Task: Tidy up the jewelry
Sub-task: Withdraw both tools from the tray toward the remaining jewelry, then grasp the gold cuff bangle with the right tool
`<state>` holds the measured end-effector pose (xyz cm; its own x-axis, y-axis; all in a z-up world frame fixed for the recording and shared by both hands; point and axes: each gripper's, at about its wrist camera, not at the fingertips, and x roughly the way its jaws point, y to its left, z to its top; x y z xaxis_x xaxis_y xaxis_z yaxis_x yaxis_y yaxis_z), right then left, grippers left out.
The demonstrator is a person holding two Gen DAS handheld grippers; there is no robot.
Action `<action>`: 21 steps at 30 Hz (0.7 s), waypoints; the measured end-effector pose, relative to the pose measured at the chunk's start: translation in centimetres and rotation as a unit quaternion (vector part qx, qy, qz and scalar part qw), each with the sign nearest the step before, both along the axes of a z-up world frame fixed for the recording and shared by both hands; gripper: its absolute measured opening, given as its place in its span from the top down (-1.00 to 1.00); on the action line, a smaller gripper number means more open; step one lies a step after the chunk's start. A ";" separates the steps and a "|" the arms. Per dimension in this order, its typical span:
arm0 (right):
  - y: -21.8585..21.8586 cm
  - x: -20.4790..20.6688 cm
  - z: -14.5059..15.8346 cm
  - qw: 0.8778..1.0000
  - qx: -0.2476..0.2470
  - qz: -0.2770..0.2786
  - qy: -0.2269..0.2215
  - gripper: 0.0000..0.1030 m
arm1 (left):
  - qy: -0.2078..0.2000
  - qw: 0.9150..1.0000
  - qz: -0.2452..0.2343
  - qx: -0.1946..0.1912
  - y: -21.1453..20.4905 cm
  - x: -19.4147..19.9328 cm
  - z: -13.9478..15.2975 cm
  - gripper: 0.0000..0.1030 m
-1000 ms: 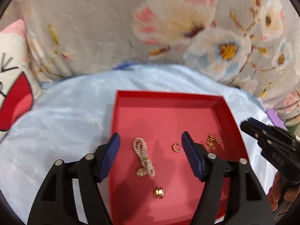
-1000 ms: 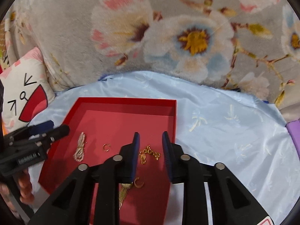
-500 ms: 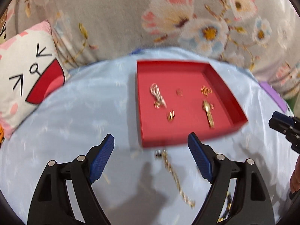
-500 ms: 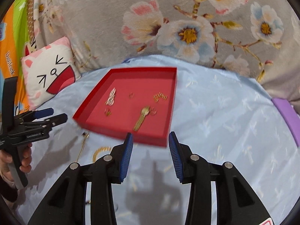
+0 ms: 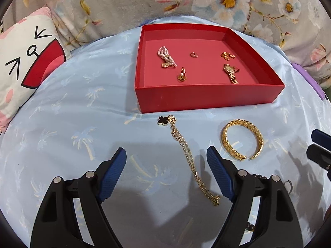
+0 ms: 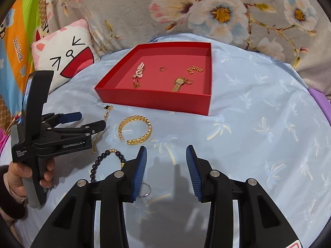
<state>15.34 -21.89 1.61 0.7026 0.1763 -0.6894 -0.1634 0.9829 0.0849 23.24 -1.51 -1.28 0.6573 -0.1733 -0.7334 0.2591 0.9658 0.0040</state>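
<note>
**Between picks: four pieces left outside the red box**

Both grippers hover empty over pale blue palm-print cloth (image 5: 62, 107). The left gripper (image 5: 166, 169) has its jaws spread wide; the right gripper (image 6: 166, 165) is open too.

A shallow red cardboard box (image 5: 206, 99) holds six pieces, as far as can be counted: one pink bead strand (image 5: 166, 56), three small gold rings, one short gold chain (image 5: 227, 55), one gold watch (image 5: 230, 73).

On the cloth in front of it lie one gold chain necklace with a black clover charm (image 5: 186, 153), one open gold cuff bangle (image 6: 135, 129), one dark bead bracelet (image 6: 105, 161) and one small silver ring (image 6: 144, 189).

Next is probably the necklace, between the left jaws: pinch low, since the thin chain lies flat.
</note>
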 end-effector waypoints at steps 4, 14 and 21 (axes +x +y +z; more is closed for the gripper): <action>1.6 1.8 -0.6 1.000 0.004 0.021 0.021 0.24 | 0.007 1.000 0.014 -0.017 0.9 0.3 0.0 -0.50; 6.5 5.9 -2.3 0.998 -0.026 0.042 0.037 -0.17 | 0.023 0.997 0.034 -0.065 3.4 0.2 -0.3 -0.51; 6.6 7.9 -3.4 0.998 -0.032 0.024 0.057 -0.12 | 0.022 0.997 0.034 -0.070 3.4 0.2 -0.4 -0.52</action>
